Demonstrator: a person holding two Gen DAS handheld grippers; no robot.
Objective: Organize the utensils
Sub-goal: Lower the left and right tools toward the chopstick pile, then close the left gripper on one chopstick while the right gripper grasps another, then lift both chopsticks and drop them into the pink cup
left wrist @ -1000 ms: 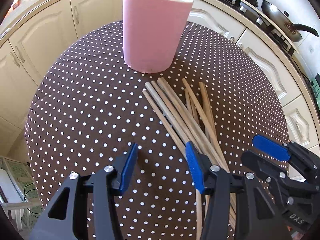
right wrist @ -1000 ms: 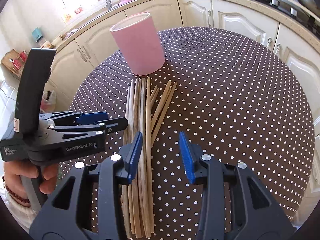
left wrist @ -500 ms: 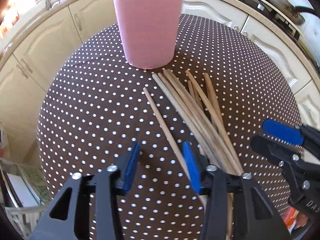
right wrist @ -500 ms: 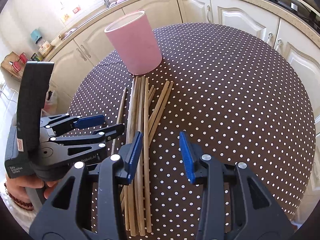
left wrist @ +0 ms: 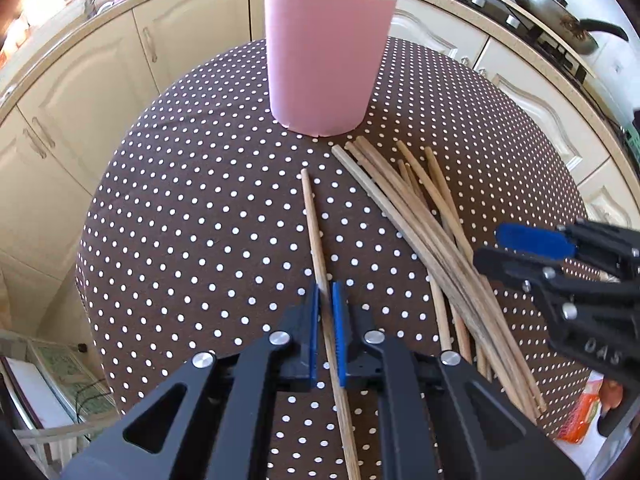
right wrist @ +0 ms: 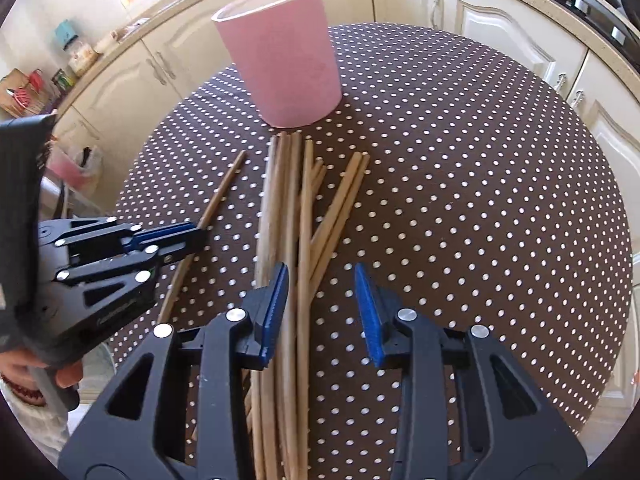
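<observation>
Since the earlier frame the left gripper (left wrist: 327,296) has closed its jaws on a single chopstick (left wrist: 314,224), now pulled apart from the bundle of chopsticks (right wrist: 288,208) in the table's (right wrist: 460,184) middle. The right gripper (right wrist: 322,292) hangs with jaws spread wide over that bundle. The pink holder (right wrist: 280,56) stands upright near the table's far edge.

Matt wood sticks (left wrist: 416,216), cloth tbl (left wrist: 192,216)
</observation>
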